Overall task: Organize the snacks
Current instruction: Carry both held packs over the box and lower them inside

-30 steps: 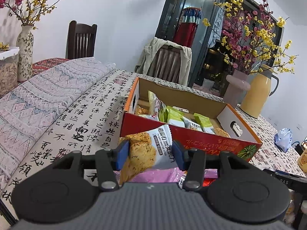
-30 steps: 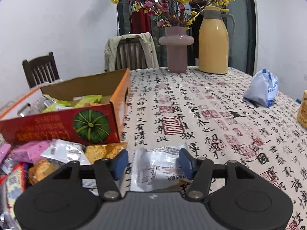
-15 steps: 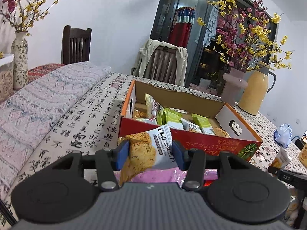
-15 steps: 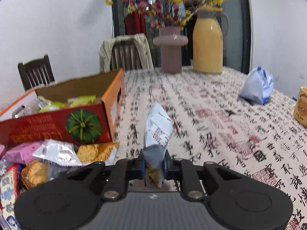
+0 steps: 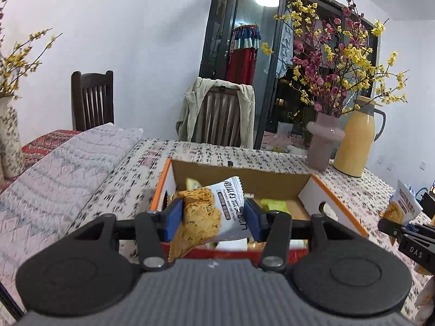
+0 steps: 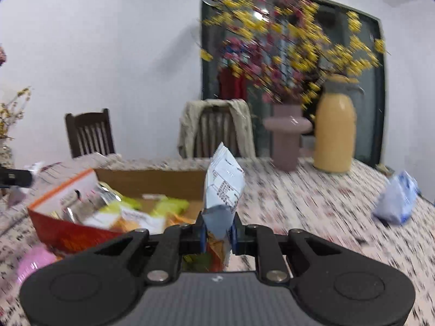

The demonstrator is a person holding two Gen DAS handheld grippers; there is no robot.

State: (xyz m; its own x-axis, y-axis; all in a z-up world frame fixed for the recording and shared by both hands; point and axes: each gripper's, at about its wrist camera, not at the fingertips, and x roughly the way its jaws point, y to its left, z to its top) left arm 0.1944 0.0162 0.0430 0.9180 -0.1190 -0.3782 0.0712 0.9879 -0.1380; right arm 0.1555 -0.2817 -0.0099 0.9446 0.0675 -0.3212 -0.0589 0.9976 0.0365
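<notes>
Left fingers point(image 5: 171, 218) pinch cracker pack point(image 5: 210, 212) above box point(image 5: 337, 209) near rim. Right fingers point(image 6: 202, 235) clamp white pack point(image 6: 224, 187) upright, just beside box right wall. Bare cloth right of box. Both packs higher than second ago; right pack then flat on cloth.

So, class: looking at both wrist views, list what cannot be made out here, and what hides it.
- Left wrist view: part of the cardboard box floor, hidden by the cracker packet in the left claw.
- Right wrist view: print on the white packet in the right claw, smeared by motion blur.
- Right wrist view: the pink packet, partly behind the claw body.
</notes>
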